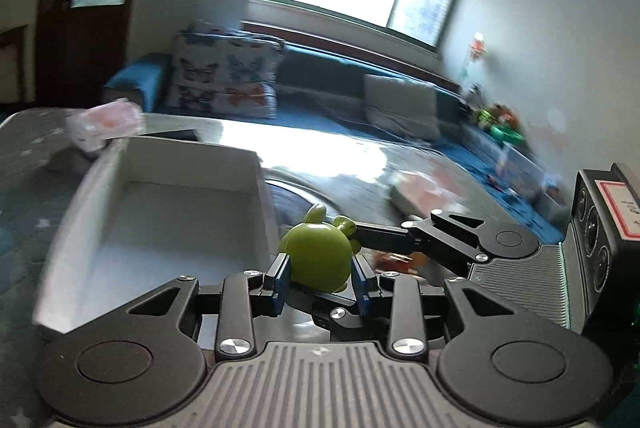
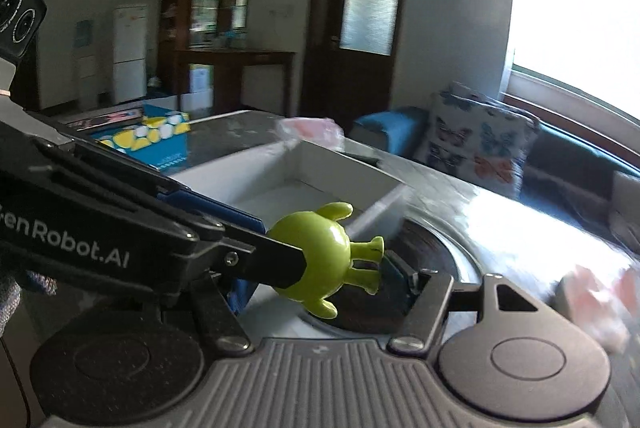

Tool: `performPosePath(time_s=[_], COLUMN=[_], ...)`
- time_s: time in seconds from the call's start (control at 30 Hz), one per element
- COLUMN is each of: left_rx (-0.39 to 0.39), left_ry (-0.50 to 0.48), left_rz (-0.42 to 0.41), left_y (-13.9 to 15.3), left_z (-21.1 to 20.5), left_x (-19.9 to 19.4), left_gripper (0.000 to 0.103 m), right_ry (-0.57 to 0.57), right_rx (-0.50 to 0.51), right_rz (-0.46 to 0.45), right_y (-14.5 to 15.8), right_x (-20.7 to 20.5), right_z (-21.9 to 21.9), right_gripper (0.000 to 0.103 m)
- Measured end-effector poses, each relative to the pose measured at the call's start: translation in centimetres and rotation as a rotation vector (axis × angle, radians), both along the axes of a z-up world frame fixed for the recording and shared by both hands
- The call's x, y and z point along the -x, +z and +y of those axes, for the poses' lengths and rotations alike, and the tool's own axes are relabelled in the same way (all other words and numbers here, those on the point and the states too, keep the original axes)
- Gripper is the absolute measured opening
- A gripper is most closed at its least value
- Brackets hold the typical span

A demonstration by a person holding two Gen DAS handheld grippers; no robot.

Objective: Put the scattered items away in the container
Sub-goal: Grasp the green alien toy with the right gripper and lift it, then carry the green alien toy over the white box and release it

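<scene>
- Item in hand: a glossy green toy figure (image 1: 316,256) with a round body and thin stubby limbs, held in the air just beside the near right corner of the white open box (image 1: 120,164).
- Left gripper (image 1: 320,278): its blue pads (image 1: 282,274) press on both flanks of the round body — a firm side grip.
- Right gripper (image 2: 320,260): one finger reaches the figure's upper limbs in the left view; in its own view the toy sits between its fingers, with the left gripper's finger crossing in front. Whether the right pads actually press cannot be told.
- Handling, by judgement: light, rigid plastic with a slick, curved surface, so it may slip or twist in the pads. The limbs look thin — better to hold across the widest part of the body.
- Pose: both grippers angle moderately downward, converging on the toy from adjacent sides above the glossy table (image 1: 344,156).
- Box interior appears bare.
</scene>
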State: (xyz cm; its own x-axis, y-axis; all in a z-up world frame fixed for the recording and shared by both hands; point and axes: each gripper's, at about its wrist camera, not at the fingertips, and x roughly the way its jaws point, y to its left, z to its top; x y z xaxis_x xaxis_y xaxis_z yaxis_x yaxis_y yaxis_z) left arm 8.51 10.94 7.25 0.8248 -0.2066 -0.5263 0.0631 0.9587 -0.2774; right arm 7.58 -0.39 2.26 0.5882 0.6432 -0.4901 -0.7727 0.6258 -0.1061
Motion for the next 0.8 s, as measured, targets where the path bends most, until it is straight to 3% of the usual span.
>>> performPosePath(time_s=[0.33, 0.63, 0.8], left_rx=[0.023, 0.093, 0.121], left_ry=[0.162, 0.214, 0.250], left_rz=[0.100, 0.186, 0.231], left_y=[-1.4, -3.5, -4.7], left_z=[7.2, 10.6, 11.9], left_x=[-2.3, -4.7, -5.4], left_gripper=[0.035, 0.036, 0.035], right_ry=[0.219, 0.307, 0.342], right_rx=[0.050, 0.149, 0.243], right_rz=[0.119, 0.289, 0.325], right_y=[-1.3, -3.4, -4.1], right_x=[-4.2, -8.7, -9.4], right_z=[8.6, 12.9, 15.0], right_gripper=[0.066, 0.066, 0.066])
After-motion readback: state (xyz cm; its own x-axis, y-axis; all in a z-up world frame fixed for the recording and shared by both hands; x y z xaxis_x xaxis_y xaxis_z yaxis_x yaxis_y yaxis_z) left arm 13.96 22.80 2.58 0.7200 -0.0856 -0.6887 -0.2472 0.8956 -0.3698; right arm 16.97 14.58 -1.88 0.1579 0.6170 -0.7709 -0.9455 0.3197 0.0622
